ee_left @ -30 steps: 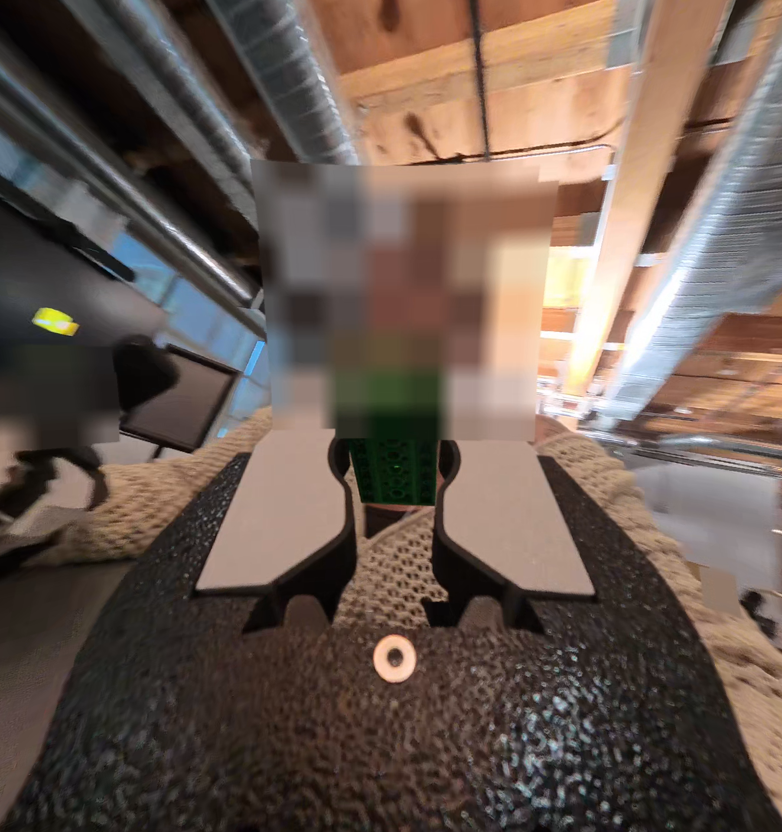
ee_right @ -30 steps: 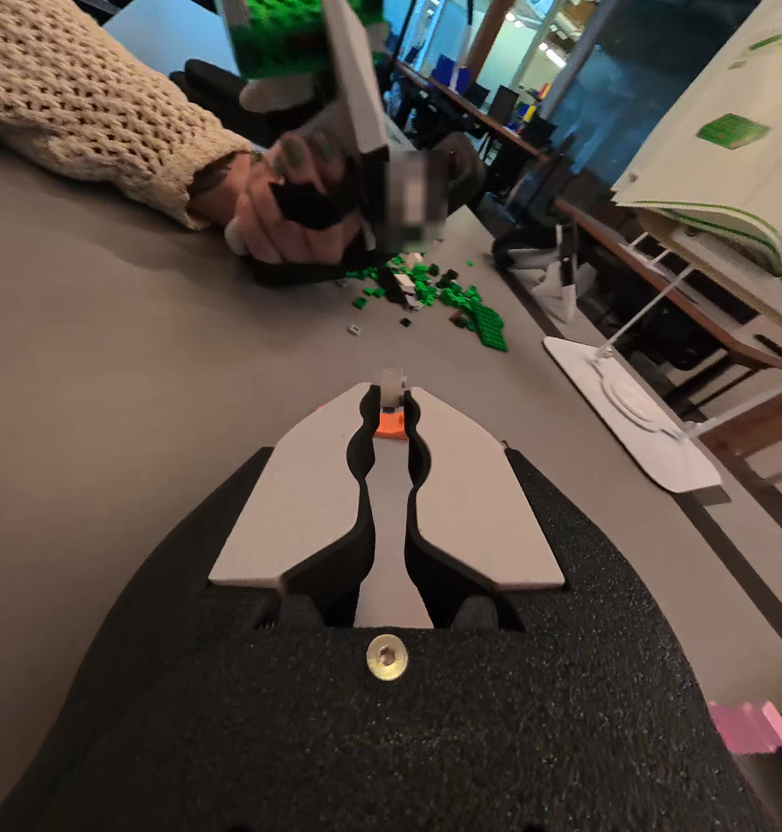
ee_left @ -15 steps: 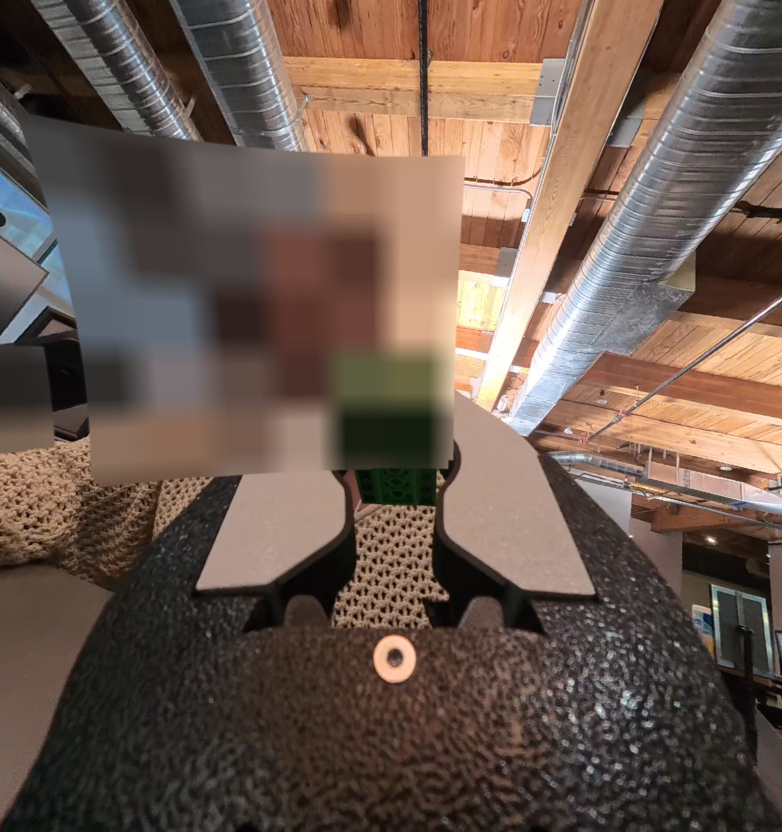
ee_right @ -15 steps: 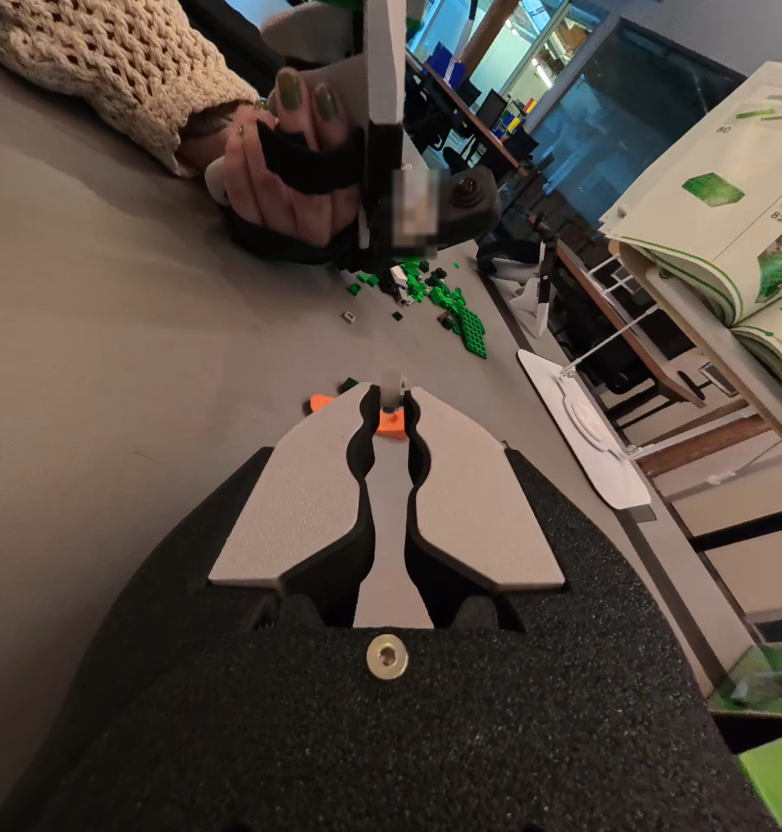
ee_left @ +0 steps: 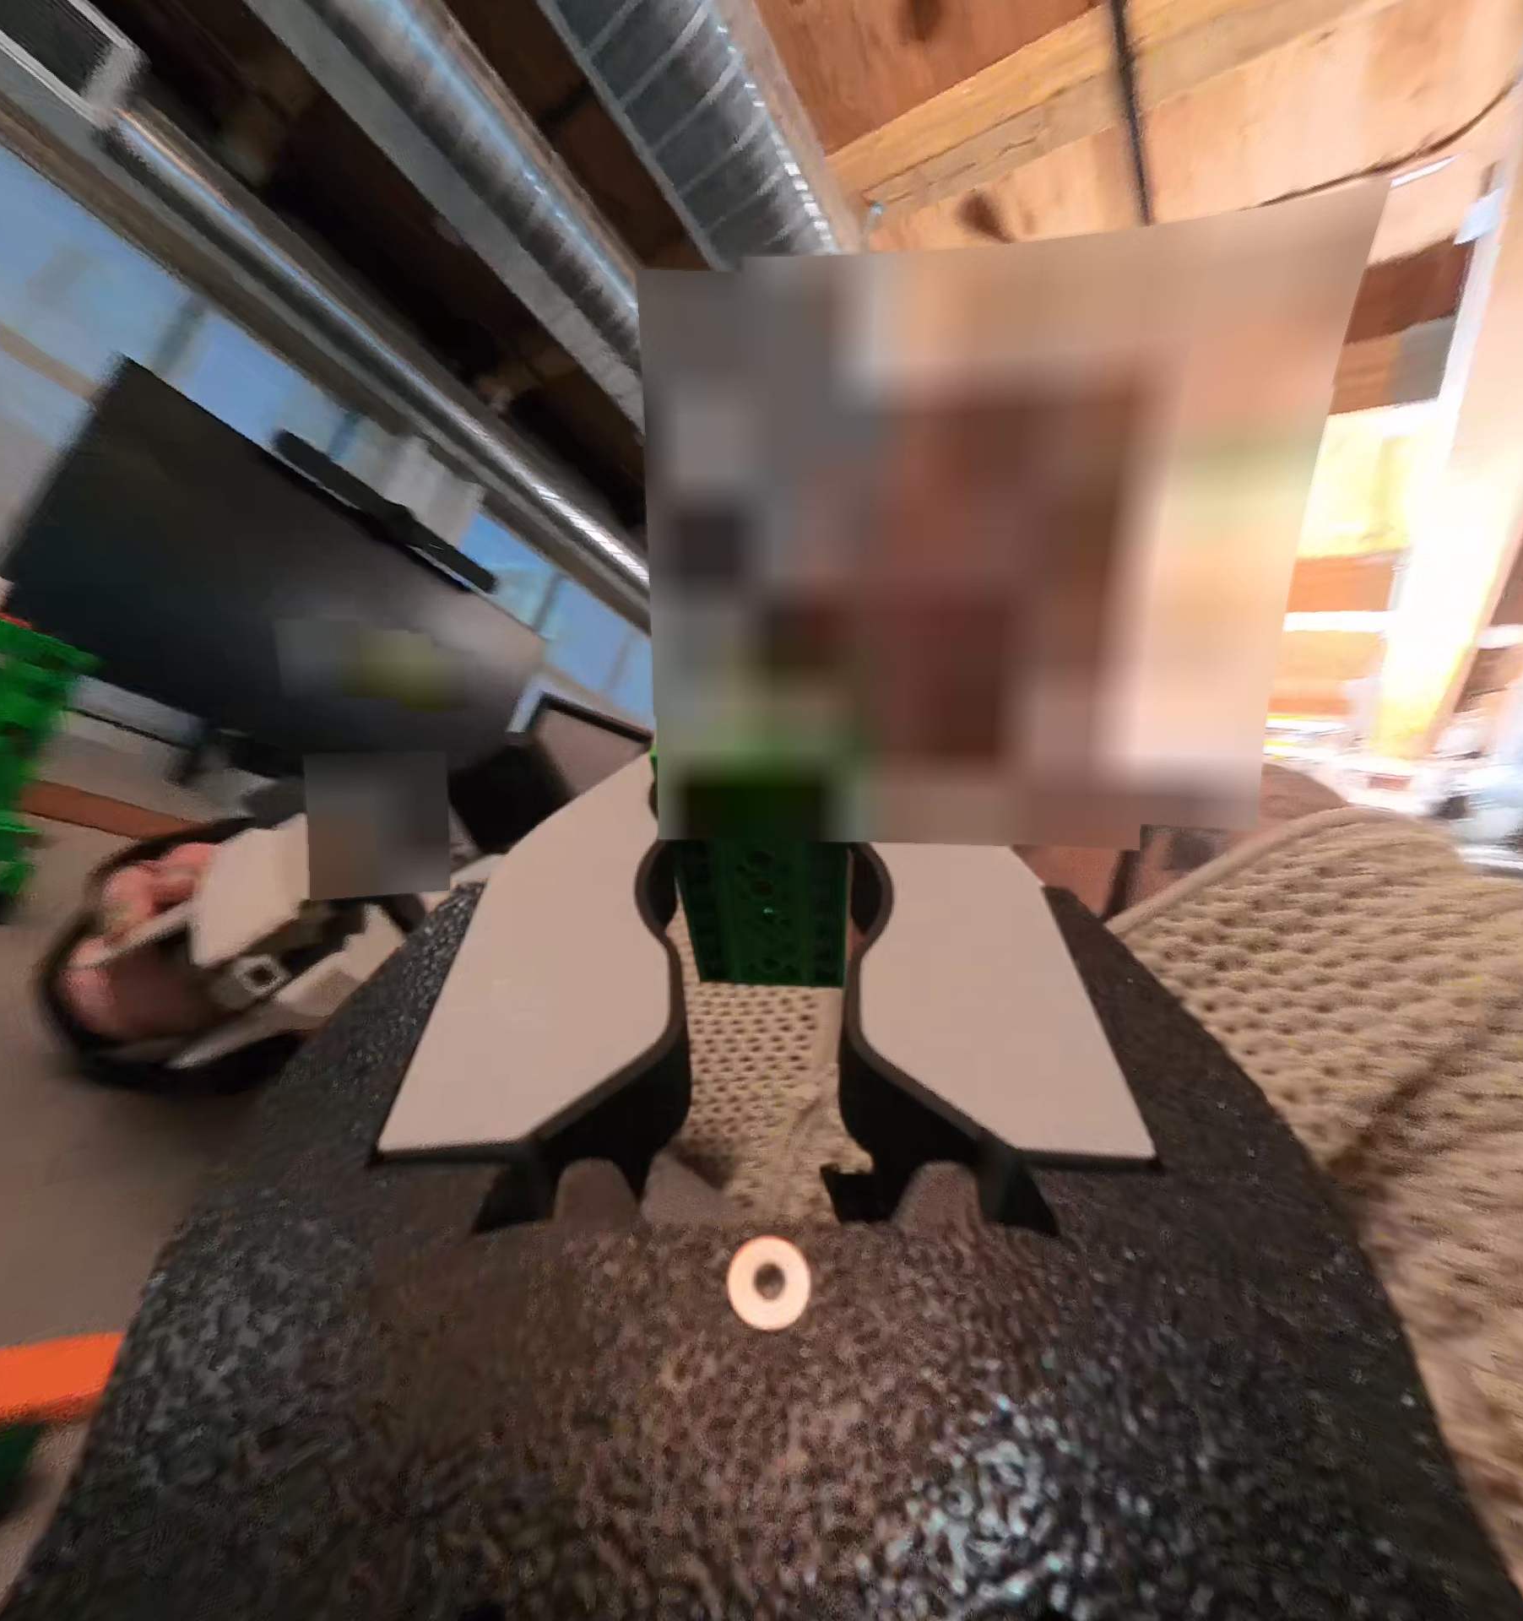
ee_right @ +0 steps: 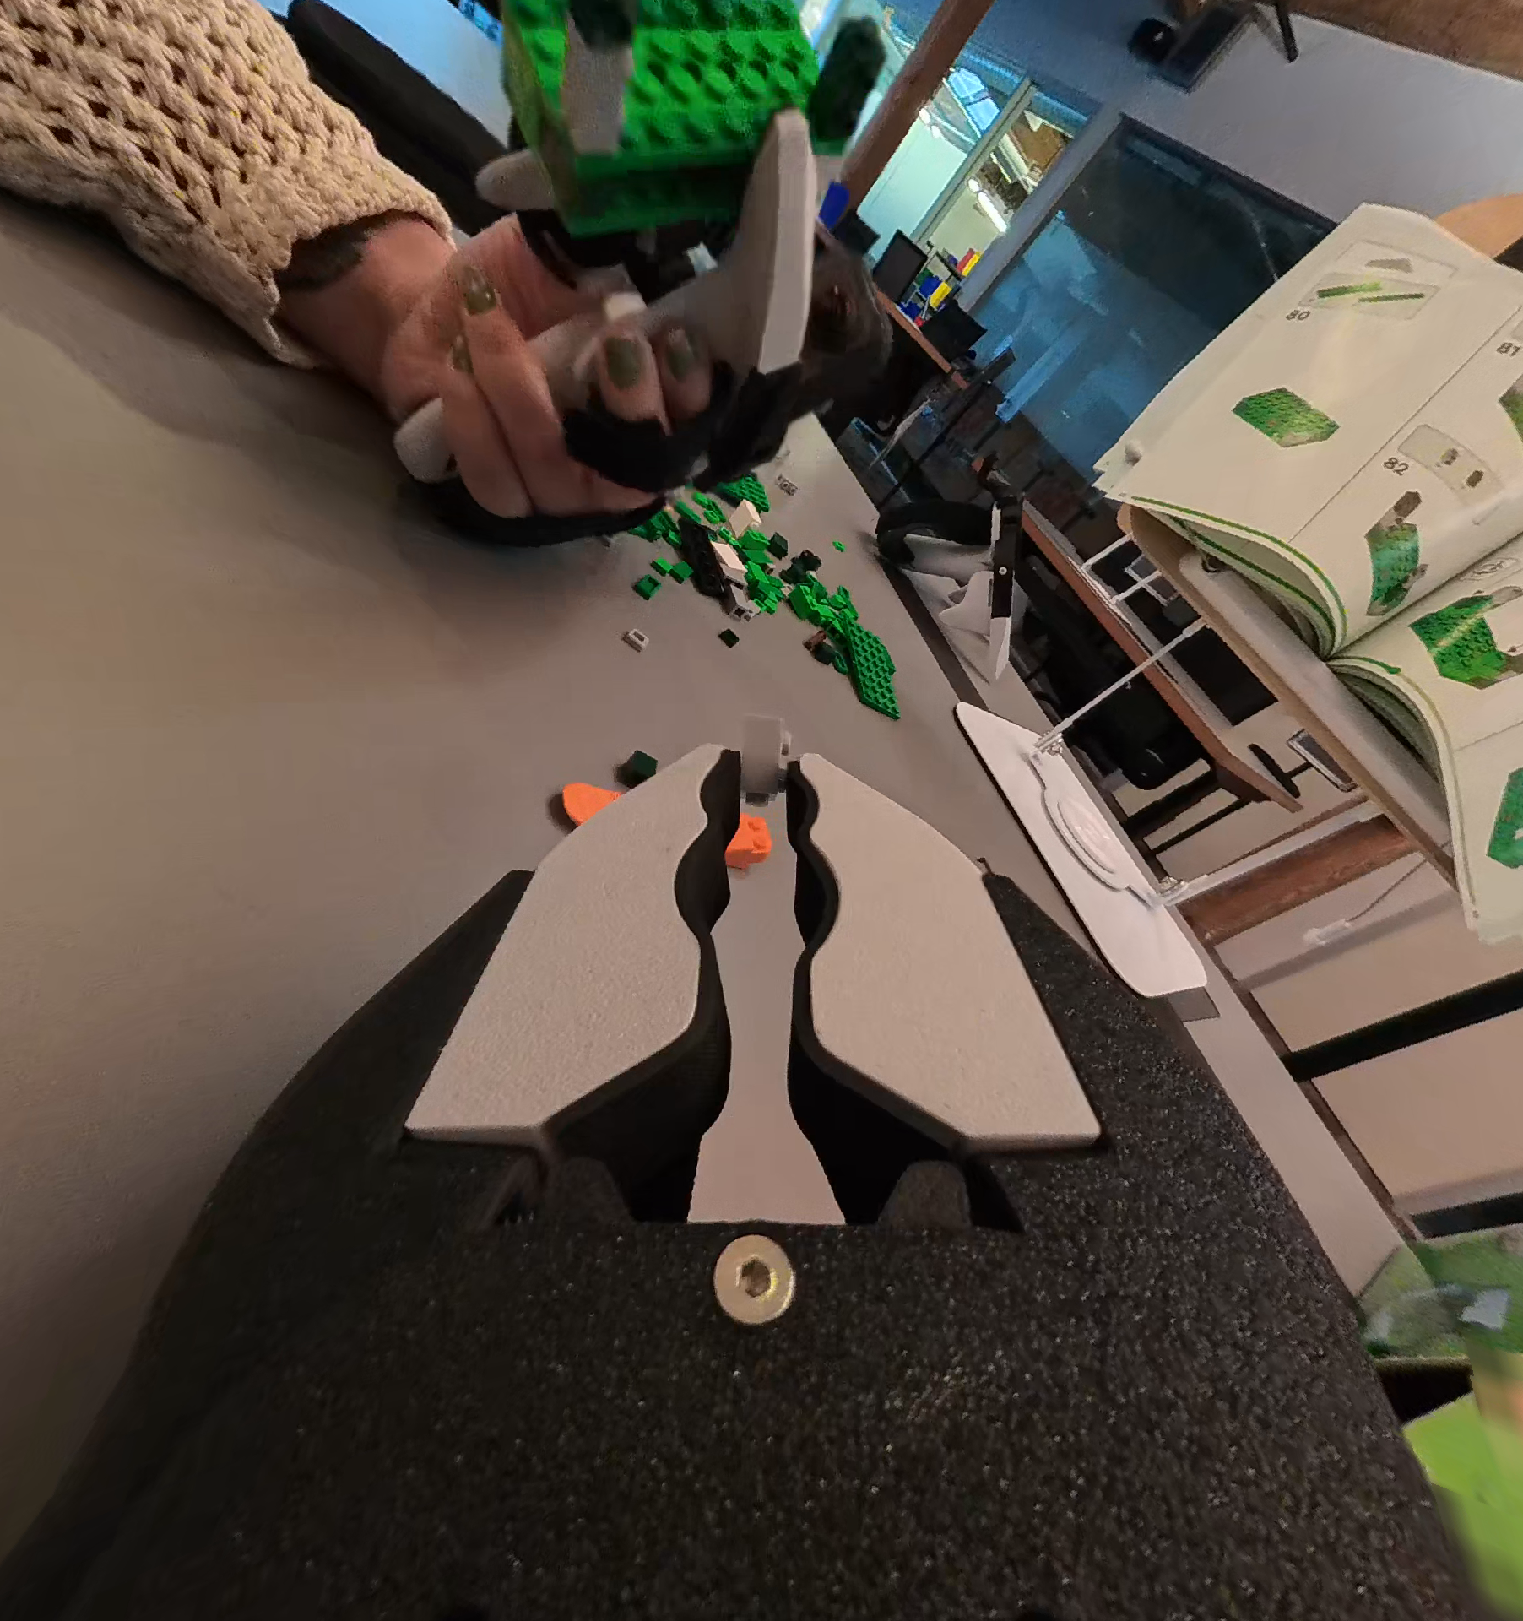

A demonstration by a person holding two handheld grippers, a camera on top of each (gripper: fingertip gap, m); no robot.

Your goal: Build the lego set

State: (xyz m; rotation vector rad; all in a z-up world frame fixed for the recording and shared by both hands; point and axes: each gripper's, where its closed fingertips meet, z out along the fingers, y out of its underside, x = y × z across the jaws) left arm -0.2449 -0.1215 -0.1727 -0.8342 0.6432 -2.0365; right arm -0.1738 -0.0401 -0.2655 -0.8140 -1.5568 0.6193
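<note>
Bright green studded plates, stacked into a blocky assembly (ee_right: 661, 114) with a darker green band along one side, sit clamped between the grey fingers of the left gripper (ee_right: 653, 189), held up off the grey table (ee_right: 214, 702) by a hand (ee_right: 512, 386) in a cream knit sleeve (ee_right: 153, 149). From the right wrist view the block's studded faces turn toward the camera and up to the left, its long axis running roughly across the gripper's fingers. In the left wrist view the same gripper (ee_left: 762, 895) points up toward timber beams and silver ducts, its jaws pressed on a dark green perforated underside (ee_left: 767, 921) whose long axis runs forward along the fingers; the farther end is hidden by a blur patch. The right gripper (ee_right: 762, 772) hovers low over the table, its fingers nearly closed on a small pale grey piece (ee_right: 762, 754) standing upright at the tips. Just beneath and to the left of those tips lie orange pieces (ee_right: 745, 842) and a dark green brick (ee_right: 637, 767); farther ahead is a scatter of loose green parts (ee_right: 767, 579). To the right, an open instruction booklet (ee_right: 1398, 491) rests on a clear stand with a white base (ee_right: 1082, 842).
</note>
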